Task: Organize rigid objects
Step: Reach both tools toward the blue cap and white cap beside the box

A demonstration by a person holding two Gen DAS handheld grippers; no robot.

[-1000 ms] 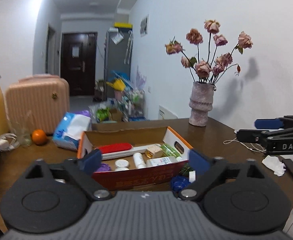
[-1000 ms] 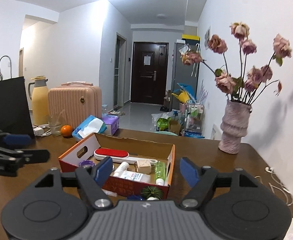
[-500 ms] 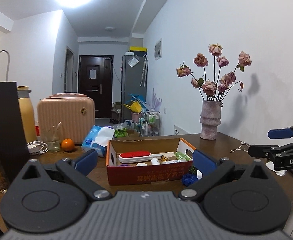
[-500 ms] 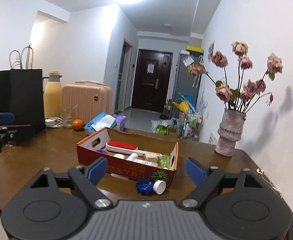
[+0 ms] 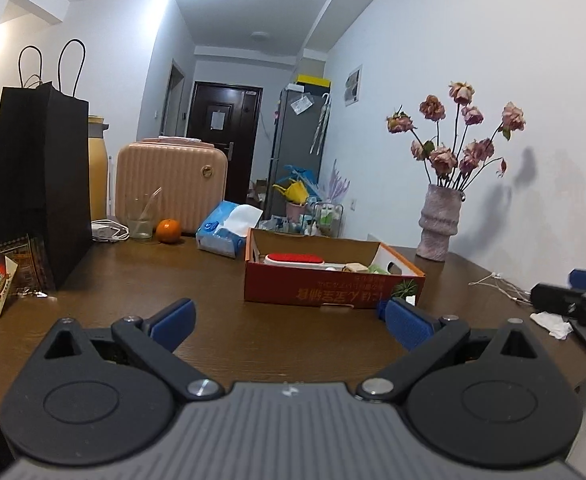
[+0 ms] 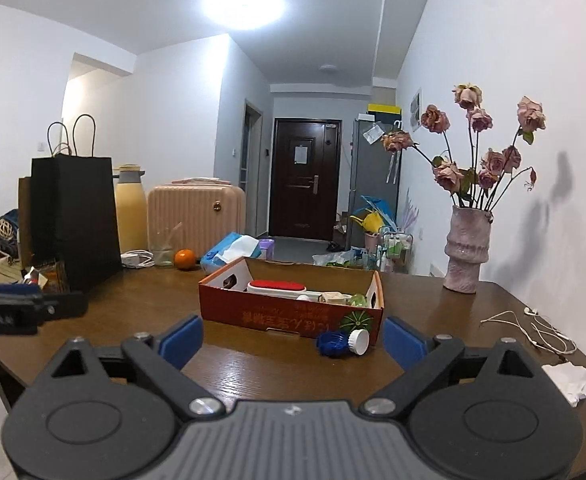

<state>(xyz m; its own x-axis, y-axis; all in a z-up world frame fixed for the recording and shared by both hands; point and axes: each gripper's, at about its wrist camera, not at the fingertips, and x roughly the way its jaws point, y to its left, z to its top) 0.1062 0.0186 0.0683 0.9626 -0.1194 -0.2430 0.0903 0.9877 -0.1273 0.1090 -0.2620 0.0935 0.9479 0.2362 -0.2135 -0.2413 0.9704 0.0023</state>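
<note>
A red cardboard box [image 5: 333,290] [image 6: 289,314] sits on the brown table, holding a red-and-white brush [image 6: 277,287], small bottles and packets. A blue cap [image 6: 331,343], a white cap [image 6: 359,342] and a green round piece [image 6: 357,321] lie on the table against the box's near right corner. My left gripper [image 5: 289,320] is open and empty, well short of the box. My right gripper [image 6: 293,338] is open and empty, also short of the box, with the caps between its fingers in view.
A vase of dried roses [image 6: 465,256] stands back right. A black paper bag [image 5: 41,184], glass, orange [image 5: 168,231], tissue pack [image 5: 229,230] and pink suitcase [image 6: 197,216] stand at back left. White earphone cable [image 6: 533,328] and crumpled tissue [image 6: 567,378] lie at right.
Both grippers have pulled back and away from the box, which now looks smaller and farther. Both stay open and empty.
</note>
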